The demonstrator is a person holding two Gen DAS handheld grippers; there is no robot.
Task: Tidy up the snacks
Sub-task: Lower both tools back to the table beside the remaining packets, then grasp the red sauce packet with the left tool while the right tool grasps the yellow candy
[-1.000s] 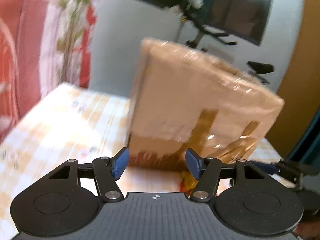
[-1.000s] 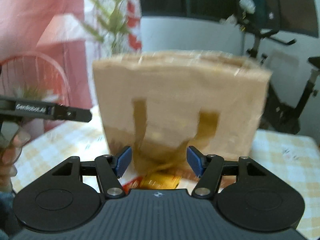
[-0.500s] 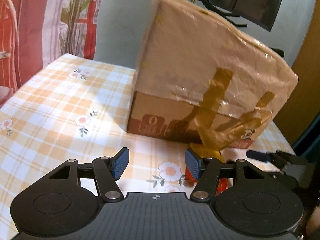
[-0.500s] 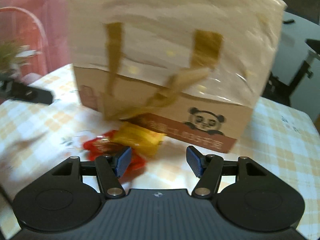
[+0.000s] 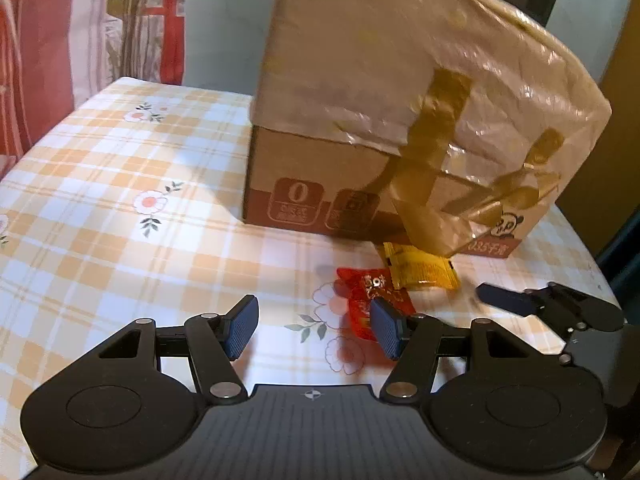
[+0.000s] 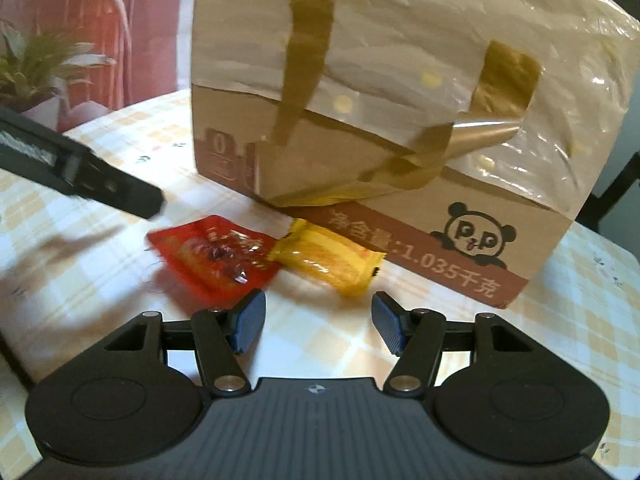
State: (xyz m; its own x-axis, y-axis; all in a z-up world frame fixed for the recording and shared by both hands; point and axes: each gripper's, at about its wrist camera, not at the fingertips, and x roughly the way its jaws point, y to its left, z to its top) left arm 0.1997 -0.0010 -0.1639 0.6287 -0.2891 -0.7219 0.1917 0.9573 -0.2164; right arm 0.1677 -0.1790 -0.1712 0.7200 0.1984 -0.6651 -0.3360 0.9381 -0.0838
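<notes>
The cardboard box (image 6: 420,216) carries a red-brown band along its lower edge printed "净含量:1.035千克". Beside this sits a panda logo (image 6: 474,240) lettered "P&P". A square panel (image 5: 295,200) on the box shows a large "0". White print on the red snack packet (image 5: 374,294) is illegible.

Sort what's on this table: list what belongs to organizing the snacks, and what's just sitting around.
Belongs to the job:
red snack packet
yellow snack packet
cardboard box with a bag lining it
left claw, open
right claw, open

Just there:
checked tablecloth
potted plant
red curtain
</notes>
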